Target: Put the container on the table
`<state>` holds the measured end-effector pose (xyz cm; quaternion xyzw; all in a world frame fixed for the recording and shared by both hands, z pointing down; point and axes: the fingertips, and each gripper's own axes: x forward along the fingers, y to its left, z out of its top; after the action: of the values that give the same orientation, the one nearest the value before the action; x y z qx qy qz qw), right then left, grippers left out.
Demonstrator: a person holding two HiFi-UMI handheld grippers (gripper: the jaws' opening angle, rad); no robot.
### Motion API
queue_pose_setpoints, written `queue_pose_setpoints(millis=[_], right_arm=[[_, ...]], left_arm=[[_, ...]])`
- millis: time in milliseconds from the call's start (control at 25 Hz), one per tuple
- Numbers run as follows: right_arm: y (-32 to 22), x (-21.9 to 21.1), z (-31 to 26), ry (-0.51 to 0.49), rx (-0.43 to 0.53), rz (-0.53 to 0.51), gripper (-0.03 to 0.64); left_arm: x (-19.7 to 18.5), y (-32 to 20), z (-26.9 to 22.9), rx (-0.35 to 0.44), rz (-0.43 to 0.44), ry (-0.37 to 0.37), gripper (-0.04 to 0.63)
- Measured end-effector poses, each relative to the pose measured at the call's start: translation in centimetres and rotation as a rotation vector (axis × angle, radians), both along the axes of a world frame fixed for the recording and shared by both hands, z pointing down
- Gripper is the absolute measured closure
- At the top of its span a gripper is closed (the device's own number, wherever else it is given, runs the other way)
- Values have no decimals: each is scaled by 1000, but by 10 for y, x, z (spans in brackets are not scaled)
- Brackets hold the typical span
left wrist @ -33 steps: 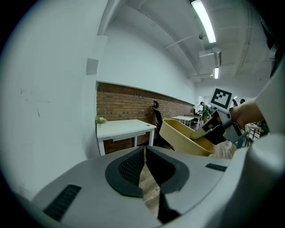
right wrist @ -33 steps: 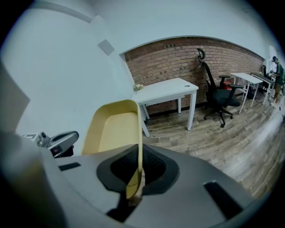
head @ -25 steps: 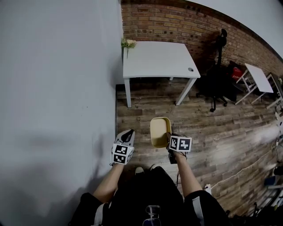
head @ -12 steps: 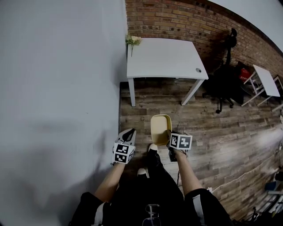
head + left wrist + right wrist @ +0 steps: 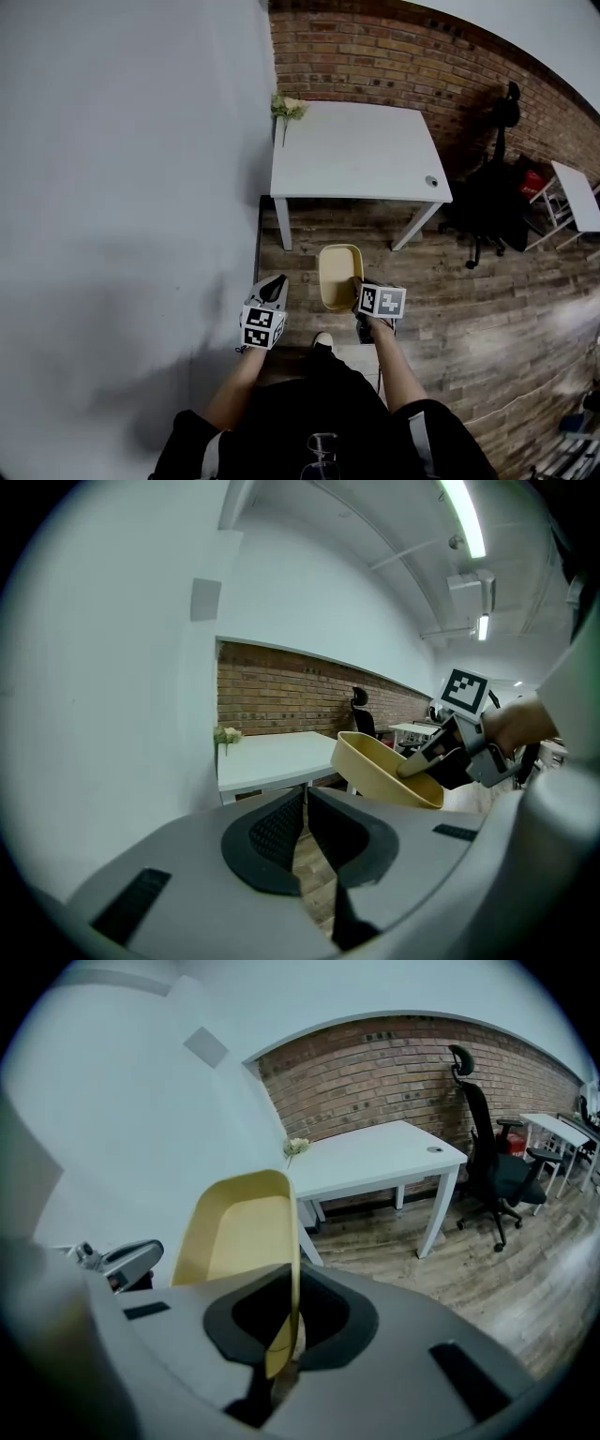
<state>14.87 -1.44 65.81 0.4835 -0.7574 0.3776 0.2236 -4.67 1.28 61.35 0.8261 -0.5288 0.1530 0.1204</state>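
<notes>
I hold a pale yellow rectangular container (image 5: 339,276) by its right rim, with my right gripper (image 5: 357,287) shut on that rim. In the right gripper view the container (image 5: 239,1232) tilts up and to the left of the jaws, the rim pinched at my right gripper (image 5: 284,1335). My left gripper (image 5: 272,287) hangs to the container's left, shut and holding nothing. In the left gripper view its jaws (image 5: 306,832) meet, with the container (image 5: 384,772) to the right. The white table (image 5: 356,155) stands ahead against the brick wall, over floor.
A small bunch of flowers (image 5: 286,109) stands on the table's far left corner, and a small round thing (image 5: 430,182) lies near its right edge. A black office chair (image 5: 492,197) and a second white table (image 5: 577,195) stand to the right. A grey wall (image 5: 131,187) runs along my left.
The white table has come nearer and lower in the head view. Both grippers and the container keep their places relative to me.
</notes>
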Motion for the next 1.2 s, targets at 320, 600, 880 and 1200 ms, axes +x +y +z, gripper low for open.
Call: queue_pose_setpoints(millis=[320,600,880,1200], right_arm=[[-89,5,-5,-17,6,-59,591],[-132,6,-2,-25,-6,-84,591],[-149,3,4,-31,-27,-86,591],[-193,-13,15,-24,-34,-62,591]], left_arm=[[11,-78,-7,2,-54,-13,568],[13,-111,-5,-14,-84,-21,568],[15,-129,0,-34,-81,-25,568],[1,-178,10,-28,-62,-18,568]])
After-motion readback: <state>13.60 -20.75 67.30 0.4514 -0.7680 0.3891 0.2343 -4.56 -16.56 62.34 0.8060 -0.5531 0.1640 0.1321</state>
